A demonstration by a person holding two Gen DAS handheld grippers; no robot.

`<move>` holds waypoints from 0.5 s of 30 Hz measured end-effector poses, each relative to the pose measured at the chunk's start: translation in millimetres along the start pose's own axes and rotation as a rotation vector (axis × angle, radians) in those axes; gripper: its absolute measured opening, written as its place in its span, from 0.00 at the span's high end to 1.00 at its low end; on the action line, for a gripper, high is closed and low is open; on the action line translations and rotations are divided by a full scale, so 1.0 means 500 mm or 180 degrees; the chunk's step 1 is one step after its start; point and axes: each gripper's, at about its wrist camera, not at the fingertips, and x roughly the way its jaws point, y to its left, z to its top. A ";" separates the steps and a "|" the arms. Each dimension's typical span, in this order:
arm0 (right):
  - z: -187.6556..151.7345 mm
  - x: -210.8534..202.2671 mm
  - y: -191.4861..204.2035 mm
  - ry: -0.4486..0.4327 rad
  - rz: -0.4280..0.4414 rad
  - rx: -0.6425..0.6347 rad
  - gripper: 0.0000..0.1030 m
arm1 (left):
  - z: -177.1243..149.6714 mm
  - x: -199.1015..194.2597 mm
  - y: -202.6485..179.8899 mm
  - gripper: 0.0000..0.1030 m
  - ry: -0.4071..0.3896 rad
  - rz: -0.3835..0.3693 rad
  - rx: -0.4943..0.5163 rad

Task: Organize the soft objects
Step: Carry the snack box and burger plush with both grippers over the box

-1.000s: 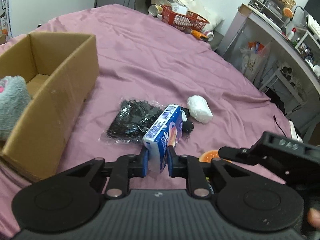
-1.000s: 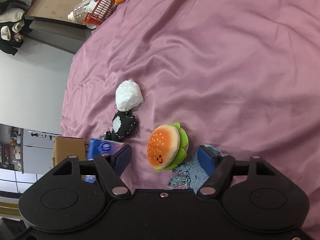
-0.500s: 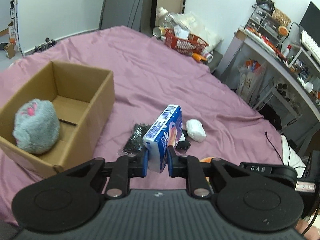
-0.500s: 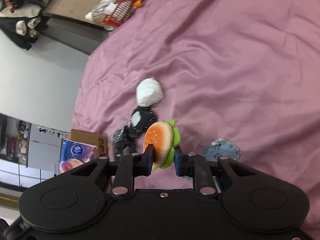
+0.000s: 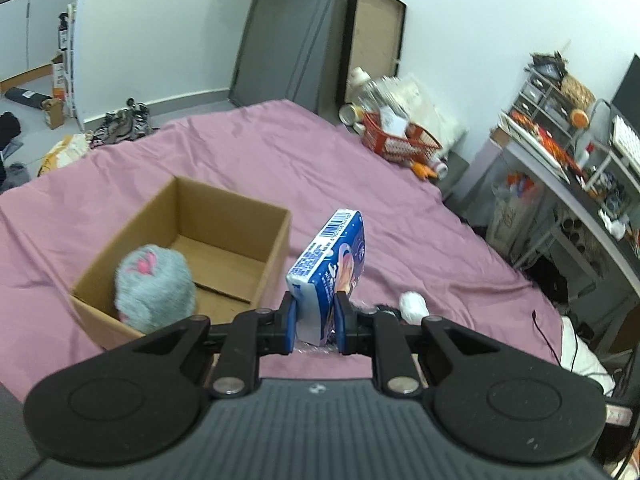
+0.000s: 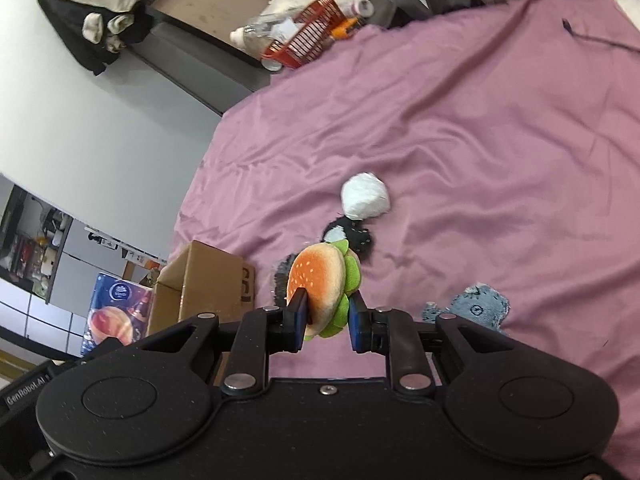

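left side: the cardboard box (image 5: 224, 240) sits on the purple bedspread (image 5: 248, 152) toward its left edge, open at the top, with a grey fluffy plush (image 5: 154, 288) inside against the near wall. the rest of the box floor shows bare.

centre: the left gripper (image 5: 314, 322) is clamped on a blue tissue pack (image 5: 330, 264), gripped at its lower end so the pack stands up beyond the pads, barcode end uppermost. the pack hangs clear of the bed, just right of the box's right wall. judged light and compressible, with a slick film wrap; a hold across the narrow faces, as here, should serve, though the wrap may slide if squeezed lightly.

right side: the right gripper (image 6: 326, 322) is closed on a burger plush (image 6: 322, 286), pads pressing bun and lettuce edge, the toy lifted off the bed. judged very light and squashy, unlikely to slip. the box lies left of it. a white bundle (image 6: 366, 196), a black-and-white plush (image 6: 348, 236) and a blue-grey plush (image 6: 476, 306) remain on the bedspread's middle.
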 end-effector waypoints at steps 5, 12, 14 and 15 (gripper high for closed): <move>-0.013 -0.013 0.037 -0.0048 0.0034 -0.0075 0.80 | 0.018 -0.028 0.040 0.83 -0.0046 0.0048 -0.0097; -0.032 -0.025 0.117 -0.0074 0.0141 -0.0211 0.80 | 0.030 -0.041 0.092 0.83 -0.0024 0.0031 -0.0234; -0.037 -0.026 0.141 -0.0076 0.0154 -0.0267 0.80 | 0.031 -0.042 0.105 0.83 -0.0016 0.0015 -0.0284; -0.039 -0.026 0.151 -0.0073 0.0160 -0.0292 0.80 | 0.032 -0.043 0.110 0.83 -0.0015 0.0006 -0.0306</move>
